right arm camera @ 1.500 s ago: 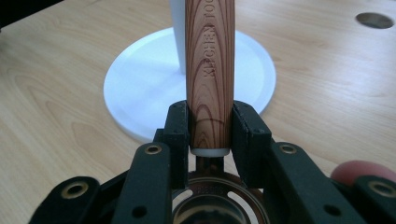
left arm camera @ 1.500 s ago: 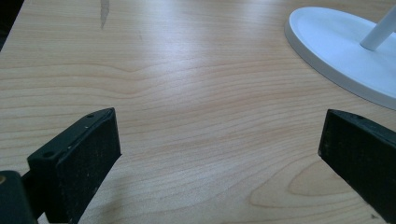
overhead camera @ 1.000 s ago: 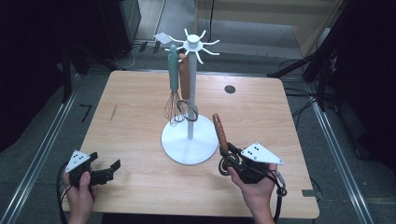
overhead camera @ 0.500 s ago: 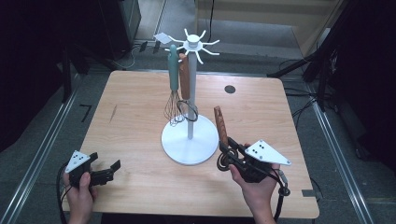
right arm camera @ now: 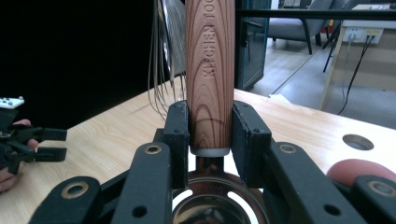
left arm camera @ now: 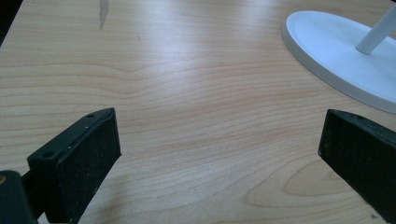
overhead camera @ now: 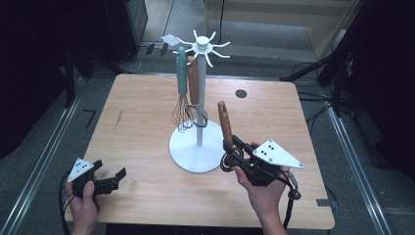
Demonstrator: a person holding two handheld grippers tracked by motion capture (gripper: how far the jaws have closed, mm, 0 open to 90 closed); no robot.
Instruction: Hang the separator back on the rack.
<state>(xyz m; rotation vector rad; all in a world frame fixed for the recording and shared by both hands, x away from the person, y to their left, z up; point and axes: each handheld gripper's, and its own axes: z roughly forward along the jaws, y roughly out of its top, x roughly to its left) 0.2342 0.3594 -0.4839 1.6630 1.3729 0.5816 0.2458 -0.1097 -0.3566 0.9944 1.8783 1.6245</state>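
Observation:
A white hook stand [overhead camera: 198, 122] rises from a round base [overhead camera: 188, 155] at mid-table. From its hooks hang a teal-handled whisk [overhead camera: 182, 78] and a wooden-handled utensil [overhead camera: 194, 81]. My right gripper [overhead camera: 229, 146] is shut on a second wooden-handled utensil [overhead camera: 224, 121], just right of the base. That utensil's handle points up and away. In the right gripper view the engraved handle [right arm camera: 209, 70] stands clamped between the jaws of my right gripper [right arm camera: 210, 126], with its round metal head [right arm camera: 215, 205] below. My left gripper [overhead camera: 115, 177] rests open at the front left with nothing in it; the left gripper view shows its fingers [left arm camera: 79, 158] far apart.
The wooden table [overhead camera: 137, 103] has a round cable hole [overhead camera: 240, 93] at its back right. The stand's base [left arm camera: 345, 56] lies ahead and right of the left gripper. Whisk wires [right arm camera: 163, 70] hang just behind the held handle. Dark equipment and cables surround the table.
My right gripper has lifted the wooden-handled utensil and brought it a little closer to the stand, handle more upright. The left gripper has stayed put.

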